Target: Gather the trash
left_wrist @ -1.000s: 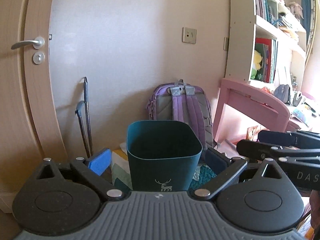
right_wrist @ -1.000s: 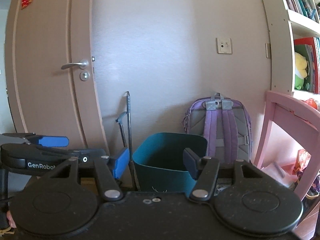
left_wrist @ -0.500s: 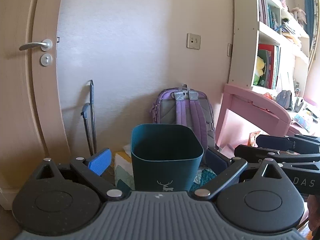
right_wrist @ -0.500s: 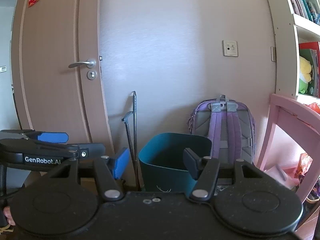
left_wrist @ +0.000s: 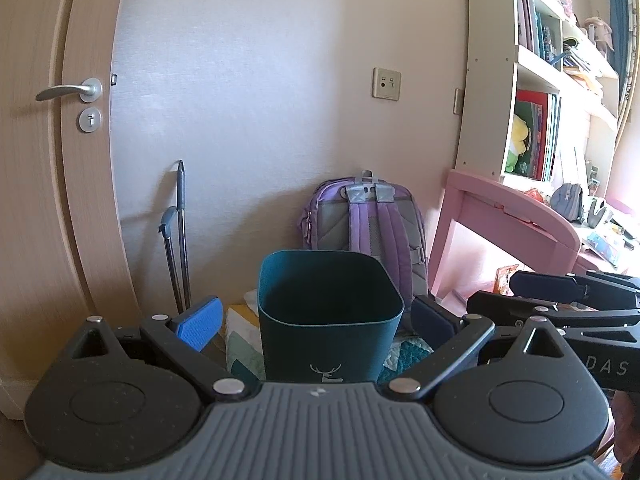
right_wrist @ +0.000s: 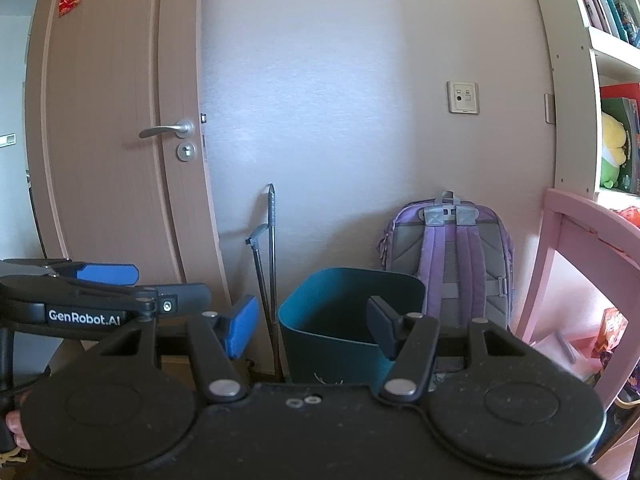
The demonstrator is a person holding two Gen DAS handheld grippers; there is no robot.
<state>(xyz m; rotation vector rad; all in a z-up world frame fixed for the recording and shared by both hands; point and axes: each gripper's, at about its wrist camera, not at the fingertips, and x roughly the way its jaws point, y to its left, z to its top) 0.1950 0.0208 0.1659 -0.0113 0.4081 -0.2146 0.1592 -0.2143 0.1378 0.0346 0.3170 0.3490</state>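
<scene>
A dark teal trash bin (left_wrist: 328, 316) with a white deer mark stands on the floor by the wall; its inside looks dark and I see nothing in it. It also shows in the right wrist view (right_wrist: 344, 332). My left gripper (left_wrist: 316, 320) is open and empty, with the bin straight ahead between its fingers. My right gripper (right_wrist: 312, 326) is open and empty, also facing the bin. Each gripper shows at the edge of the other's view. No piece of trash shows in either view.
A purple backpack (left_wrist: 364, 224) leans on the wall behind the bin. A pink chair (left_wrist: 508, 228) and a white bookshelf (left_wrist: 536, 80) stand to the right. A folded metal handle (left_wrist: 178, 236) and a closed wooden door (left_wrist: 48, 160) are to the left. Patterned cloth (left_wrist: 240, 340) lies by the bin.
Both views have drifted back and slightly up from the bin, which looks a little smaller and lower. Both grippers stay open and empty.
</scene>
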